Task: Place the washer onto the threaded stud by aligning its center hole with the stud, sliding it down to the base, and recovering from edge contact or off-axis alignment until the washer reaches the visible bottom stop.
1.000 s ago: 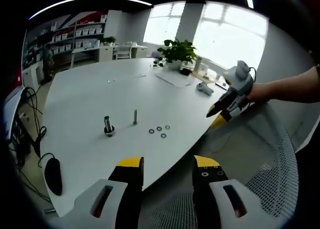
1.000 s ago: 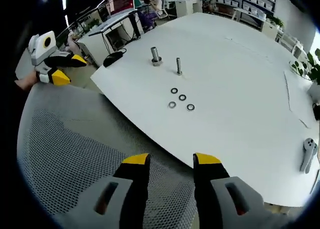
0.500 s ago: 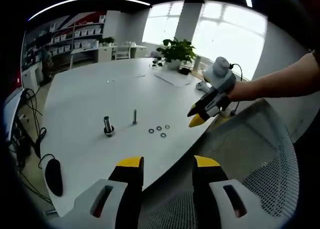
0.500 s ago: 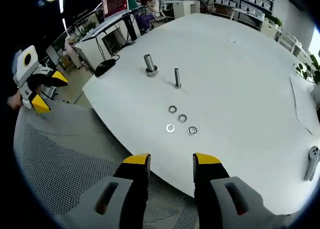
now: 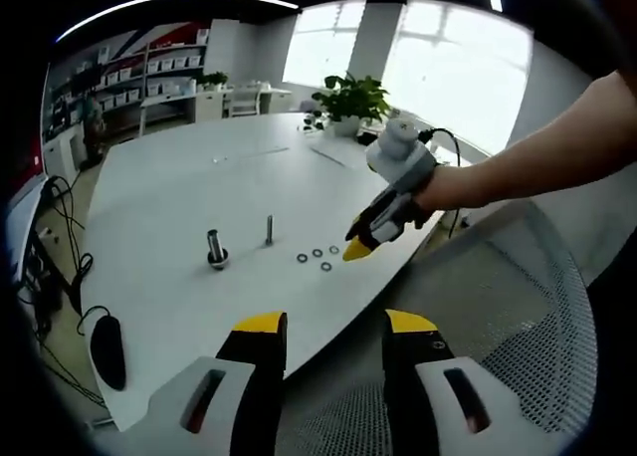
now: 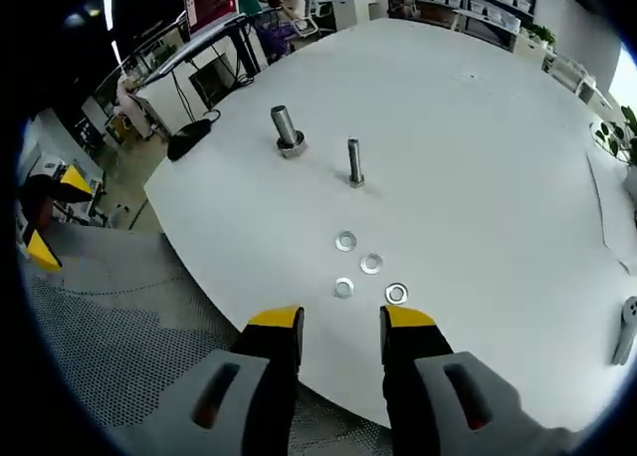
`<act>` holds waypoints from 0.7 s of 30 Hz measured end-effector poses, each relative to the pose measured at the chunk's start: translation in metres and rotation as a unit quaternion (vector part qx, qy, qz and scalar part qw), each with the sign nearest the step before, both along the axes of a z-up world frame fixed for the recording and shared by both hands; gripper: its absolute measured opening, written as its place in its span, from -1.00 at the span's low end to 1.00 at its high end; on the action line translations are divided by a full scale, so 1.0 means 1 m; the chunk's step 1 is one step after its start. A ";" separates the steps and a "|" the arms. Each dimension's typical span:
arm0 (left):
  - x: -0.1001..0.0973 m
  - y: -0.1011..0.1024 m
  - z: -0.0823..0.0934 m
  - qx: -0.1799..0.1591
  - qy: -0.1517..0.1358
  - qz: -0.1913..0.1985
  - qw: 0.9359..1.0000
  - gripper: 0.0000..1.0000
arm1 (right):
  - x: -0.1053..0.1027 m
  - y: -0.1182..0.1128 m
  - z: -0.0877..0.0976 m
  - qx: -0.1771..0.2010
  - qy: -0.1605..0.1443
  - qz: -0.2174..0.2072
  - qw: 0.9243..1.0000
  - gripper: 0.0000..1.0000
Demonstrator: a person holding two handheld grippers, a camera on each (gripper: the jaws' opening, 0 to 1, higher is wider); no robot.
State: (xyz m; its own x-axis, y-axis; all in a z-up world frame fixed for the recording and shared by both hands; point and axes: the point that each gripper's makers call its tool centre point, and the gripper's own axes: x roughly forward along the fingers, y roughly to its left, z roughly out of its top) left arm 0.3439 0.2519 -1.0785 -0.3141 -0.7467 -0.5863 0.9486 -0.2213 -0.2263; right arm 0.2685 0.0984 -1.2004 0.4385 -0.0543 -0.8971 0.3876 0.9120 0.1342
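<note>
At the bottom of the right gripper view, the right gripper (image 6: 340,322) is open and holds nothing. It has moved closer to the four washers (image 6: 370,265) just above it. Higher up, at the middle, stands the thin threaded stud (image 6: 354,162). Low in the left gripper view, the left gripper (image 5: 335,327) is open and empty. A pickup looks next.

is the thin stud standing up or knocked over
Upright. The thin stud stands on end on the white table, beside the thicker stud, with the four washers lying flat nearer the right claw.
</note>
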 end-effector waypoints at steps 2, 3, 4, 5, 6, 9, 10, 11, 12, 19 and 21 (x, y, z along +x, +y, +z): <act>0.001 0.000 -0.001 0.001 -0.002 0.001 1.000 -0.29 | 0.001 0.001 -0.006 0.005 0.006 0.003 1.000 -0.35; 0.001 0.000 -0.002 0.002 -0.002 0.001 1.000 -0.29 | 0.000 0.002 -0.011 0.010 0.011 0.004 1.000 -0.37; 0.001 0.000 -0.002 0.002 -0.002 0.002 1.000 -0.29 | 0.000 0.002 -0.014 0.011 0.014 0.005 1.000 -0.38; 0.001 0.000 -0.002 0.003 -0.002 0.002 1.000 -0.29 | 0.000 0.002 -0.016 0.010 0.016 0.005 1.000 -0.39; 0.001 0.000 -0.002 0.003 -0.001 0.002 1.000 -0.30 | -0.005 -0.004 -0.026 0.006 0.030 0.002 1.000 -0.41; 0.001 0.001 -0.003 0.006 -0.002 0.001 1.000 -0.30 | -0.010 -0.014 -0.022 -0.020 0.048 0.004 0.999 -0.44; 0.001 0.001 -0.003 0.007 -0.003 0.000 1.000 -0.30 | -0.011 -0.024 -0.025 -0.030 0.057 0.001 0.998 -0.44; 0.001 0.002 -0.003 0.008 -0.003 0.000 1.000 -0.30 | -0.014 -0.028 -0.027 -0.035 0.060 -0.001 0.998 -0.45; 0.001 0.001 -0.003 0.007 -0.003 0.000 1.000 -0.31 | -0.017 -0.033 -0.030 -0.040 0.061 -0.004 0.997 -0.47; 0.001 0.001 -0.003 0.008 0.000 0.002 1.000 -0.31 | -0.016 -0.039 -0.030 -0.025 0.068 -0.034 0.997 -0.47; 0.000 0.001 -0.002 0.008 0.000 0.002 1.000 -0.31 | -0.015 -0.039 -0.033 -0.027 0.074 -0.023 0.997 -0.50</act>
